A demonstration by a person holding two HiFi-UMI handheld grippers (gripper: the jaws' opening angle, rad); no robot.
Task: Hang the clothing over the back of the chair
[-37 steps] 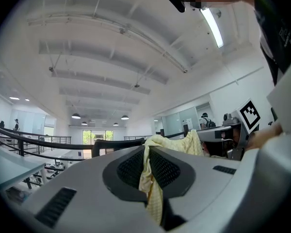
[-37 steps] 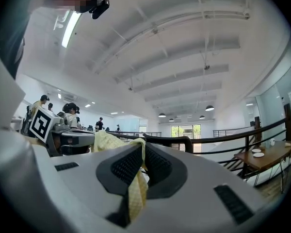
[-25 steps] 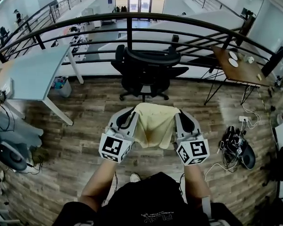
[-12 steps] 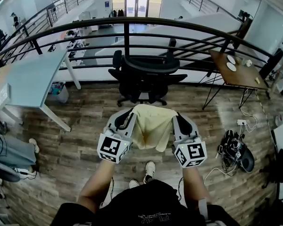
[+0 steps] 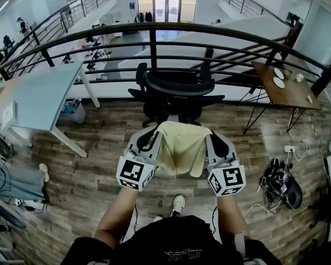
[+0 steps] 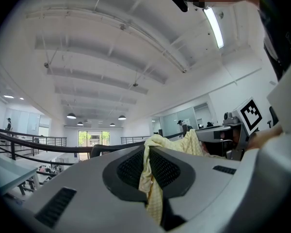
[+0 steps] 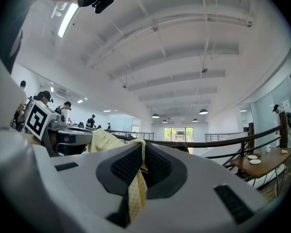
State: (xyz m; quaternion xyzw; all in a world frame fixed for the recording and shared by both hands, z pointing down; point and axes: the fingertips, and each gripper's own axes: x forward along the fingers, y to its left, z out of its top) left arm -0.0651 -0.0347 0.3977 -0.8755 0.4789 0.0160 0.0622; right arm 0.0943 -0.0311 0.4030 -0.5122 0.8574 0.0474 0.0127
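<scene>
A pale yellow garment (image 5: 181,147) hangs stretched between my two grippers, held up in front of me. My left gripper (image 5: 156,134) is shut on its left corner, and the cloth (image 6: 153,178) shows pinched between the jaws in the left gripper view. My right gripper (image 5: 208,135) is shut on the right corner, with yellow fabric (image 7: 136,188) running down between its jaws. The black office chair (image 5: 175,93) stands just beyond the garment, its backrest top toward me and the railing behind it.
A black curved railing (image 5: 154,29) runs behind the chair. A light blue table (image 5: 41,93) stands at the left, a wooden side table (image 5: 284,84) with small dishes at the right. Cables and a bag (image 5: 281,181) lie on the wood floor at the right.
Both grippers with the garment have come closer to the chair; the chair and railing now sit nearer in the head view. The grips look unchanged.
</scene>
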